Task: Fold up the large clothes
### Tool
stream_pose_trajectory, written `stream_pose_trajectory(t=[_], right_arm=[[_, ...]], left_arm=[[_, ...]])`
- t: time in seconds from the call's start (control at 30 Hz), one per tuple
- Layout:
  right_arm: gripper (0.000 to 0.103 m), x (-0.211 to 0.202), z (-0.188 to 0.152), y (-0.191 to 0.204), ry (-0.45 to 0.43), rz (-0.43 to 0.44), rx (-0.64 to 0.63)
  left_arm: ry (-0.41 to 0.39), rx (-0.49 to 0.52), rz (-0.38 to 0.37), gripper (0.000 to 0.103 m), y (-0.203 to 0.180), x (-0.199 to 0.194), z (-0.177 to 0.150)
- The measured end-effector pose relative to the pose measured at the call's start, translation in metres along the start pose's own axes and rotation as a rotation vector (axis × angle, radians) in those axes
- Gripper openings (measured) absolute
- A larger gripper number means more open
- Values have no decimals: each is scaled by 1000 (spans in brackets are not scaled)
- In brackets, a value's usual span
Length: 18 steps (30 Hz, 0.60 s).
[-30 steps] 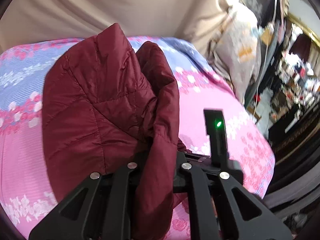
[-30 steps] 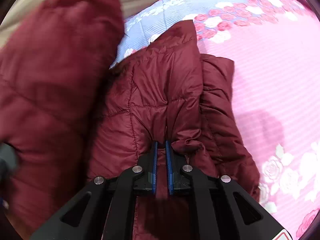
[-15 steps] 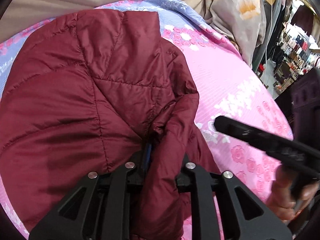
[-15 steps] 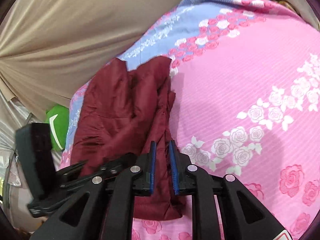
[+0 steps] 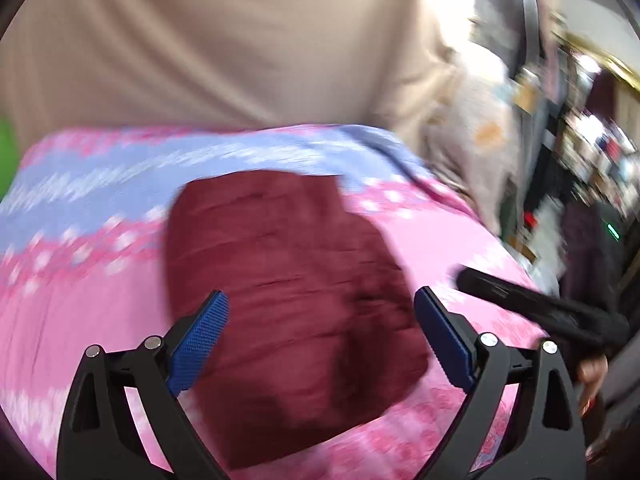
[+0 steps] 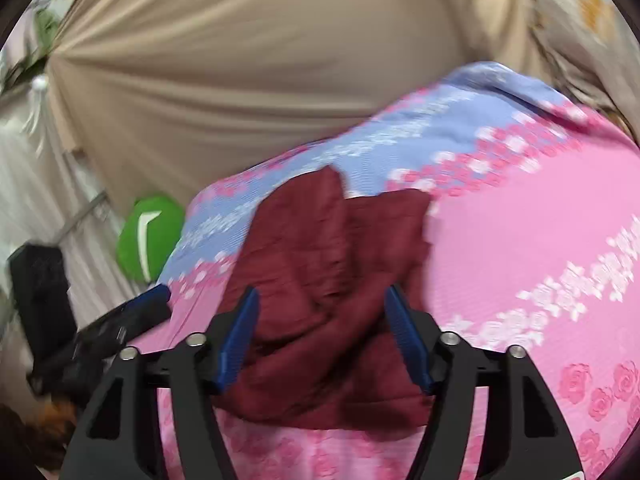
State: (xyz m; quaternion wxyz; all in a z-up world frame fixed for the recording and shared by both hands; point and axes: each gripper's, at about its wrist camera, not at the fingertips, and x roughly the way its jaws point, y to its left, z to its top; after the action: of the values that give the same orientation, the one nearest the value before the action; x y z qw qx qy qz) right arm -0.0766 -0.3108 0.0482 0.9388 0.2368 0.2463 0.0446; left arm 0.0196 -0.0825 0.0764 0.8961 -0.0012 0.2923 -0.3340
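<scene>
The maroon quilted jacket (image 5: 288, 304) lies folded in a compact bundle on the bed's pink and blue floral sheet (image 5: 80, 288), just ahead of both tools. The left tool (image 5: 320, 344) is released, its jaws opening wide, with the blue pads (image 5: 200, 340) clear of the fabric on either side and nothing pinched between them. The right tool (image 6: 322, 336) is also released and opening; the jacket (image 6: 332, 292) shows in the gap between its pads (image 6: 240, 336) but they do not press on it. Beyond the bed hangs a beige curtain (image 6: 248, 72). A green bag (image 6: 148, 236) sits left of the right tool.
</scene>
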Motion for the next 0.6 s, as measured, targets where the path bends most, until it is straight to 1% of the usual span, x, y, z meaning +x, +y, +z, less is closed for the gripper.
stream_pose_trajectory(t=[0.03,0.1,0.13,0.2,0.27,0.3,0.33,0.37,0.4,0.43,0.47,0.53,0.6], right_arm=[[69,4,-5,12,17,5,-31],[69,12,-12,27,51,15,-61],[69,18,-17,32,68,20,-73],[69,28,-25,43,101,25,-99],[69,36,-31,55,122,-8,-144],[60,40,-33,58,122,-45,-167],[34,44,-34,58,121,-91,-187],[21,48,-35,55,131,-130,-192],[13,51,-34,47,144,-148,-161],[8,50,-33,40,138,-141,-129],[7,43,-33,30,117,-131,-83],[6,29,-35,16,82,-125,-38],[6,24,-43,-3,92,-129,12]], left_arm=[[13,-48,19,92,16,-2,-2],[31,-107,54,92,36,1,-8],[46,-145,84,92,48,2,-14],[75,-176,108,91,57,9,-21],[101,-176,112,91,58,18,-29],[120,-171,108,91,54,24,-34],[133,-166,97,91,52,27,-37],[140,-163,88,91,48,29,-39],[143,-160,79,91,44,30,-40],[141,-154,69,91,40,30,-40],[139,-145,59,91,34,31,-40],[142,-126,39,91,27,34,-39],[166,-99,29,89,17,47,-39]])
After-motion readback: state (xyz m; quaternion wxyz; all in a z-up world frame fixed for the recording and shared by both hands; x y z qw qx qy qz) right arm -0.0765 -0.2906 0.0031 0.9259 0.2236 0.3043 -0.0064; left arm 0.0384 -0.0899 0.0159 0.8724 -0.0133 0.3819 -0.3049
